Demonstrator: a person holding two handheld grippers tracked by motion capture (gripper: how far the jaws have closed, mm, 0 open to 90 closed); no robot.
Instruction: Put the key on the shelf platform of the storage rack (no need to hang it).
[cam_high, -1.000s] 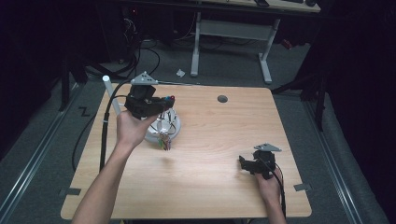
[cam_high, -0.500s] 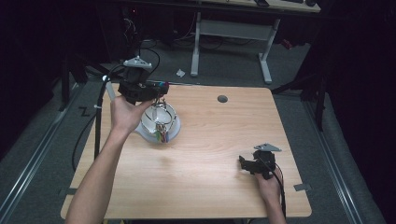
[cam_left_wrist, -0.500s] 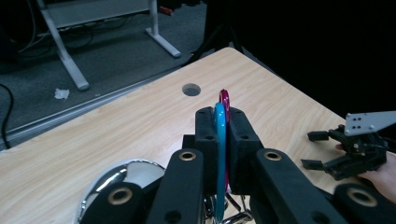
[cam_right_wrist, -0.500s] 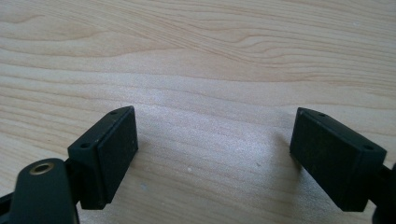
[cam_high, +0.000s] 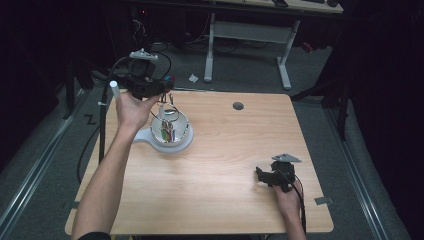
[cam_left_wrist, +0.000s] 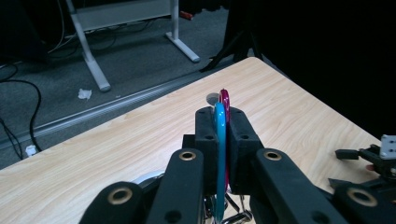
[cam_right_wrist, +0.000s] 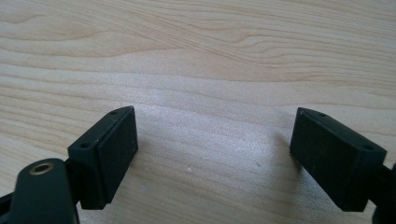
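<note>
Left claw (cam_high: 167, 92) is up above the desk's (cam_high: 225, 150) far-left corner, clenched on a blue carabiner (cam_left_wrist: 219, 140) and a pink one (cam_left_wrist: 225, 100), metal bits dangling over the shiny bowl (cam_high: 170, 130). Right claw (cam_high: 260, 176) rests low near the front-right, jaws spread wide, gripping nothing.

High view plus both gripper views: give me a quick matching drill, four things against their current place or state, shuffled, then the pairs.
Things:
1. left gripper
2. right gripper
3. white dish
4. table hole

States:
A. open, low over bare wood
B. far side of the table, nothing in it
C. shut on blue and pink rings
D. on the table, metal bits inside

Pairs: 1-C, 2-A, 3-D, 4-B
</note>
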